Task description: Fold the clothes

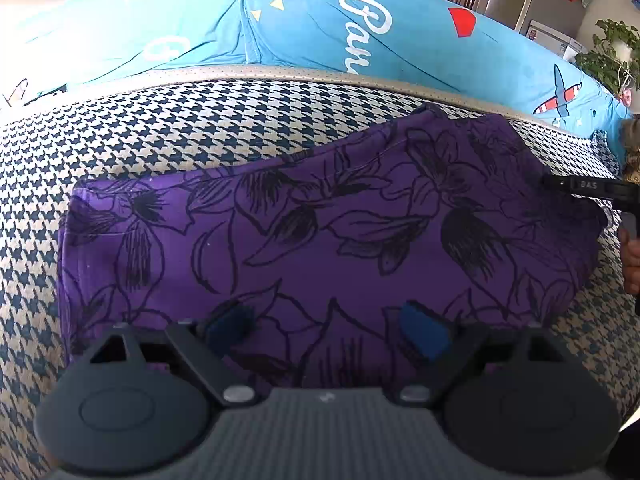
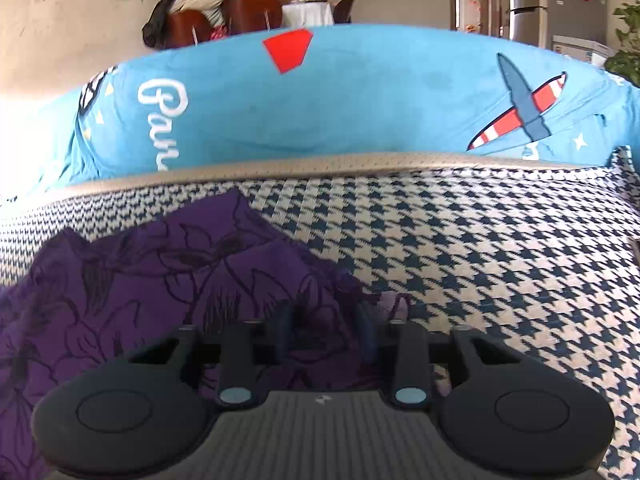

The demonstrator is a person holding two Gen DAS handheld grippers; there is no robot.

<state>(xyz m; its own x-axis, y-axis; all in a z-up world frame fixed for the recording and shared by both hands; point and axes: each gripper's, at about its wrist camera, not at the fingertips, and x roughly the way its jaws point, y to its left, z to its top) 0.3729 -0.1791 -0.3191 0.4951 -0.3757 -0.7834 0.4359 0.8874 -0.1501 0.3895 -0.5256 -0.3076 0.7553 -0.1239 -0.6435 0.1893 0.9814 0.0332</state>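
A purple garment (image 1: 320, 240) with black flower outlines lies folded into a wide band on the houndstooth cover (image 1: 200, 132). My left gripper (image 1: 326, 328) hovers over its near edge, jaws wide open, blue pads (image 1: 424, 332) apart above the cloth with nothing pinched. In the right wrist view the garment (image 2: 160, 288) fills the lower left. My right gripper (image 2: 326, 332) sits at the garment's right end, its jaws narrow, with a bunch of purple cloth filling the gap between them. One of its fingers (image 1: 580, 185) shows at the right edge of the left wrist view, with a person's hand (image 1: 632, 256) behind it.
A long blue printed cushion (image 2: 360, 112) runs along the far side behind a beige border (image 2: 320, 166). Bare houndstooth cover (image 2: 480, 260) spreads to the right of the garment. A potted plant (image 1: 612, 56) and a fridge (image 2: 568, 4) stand beyond.
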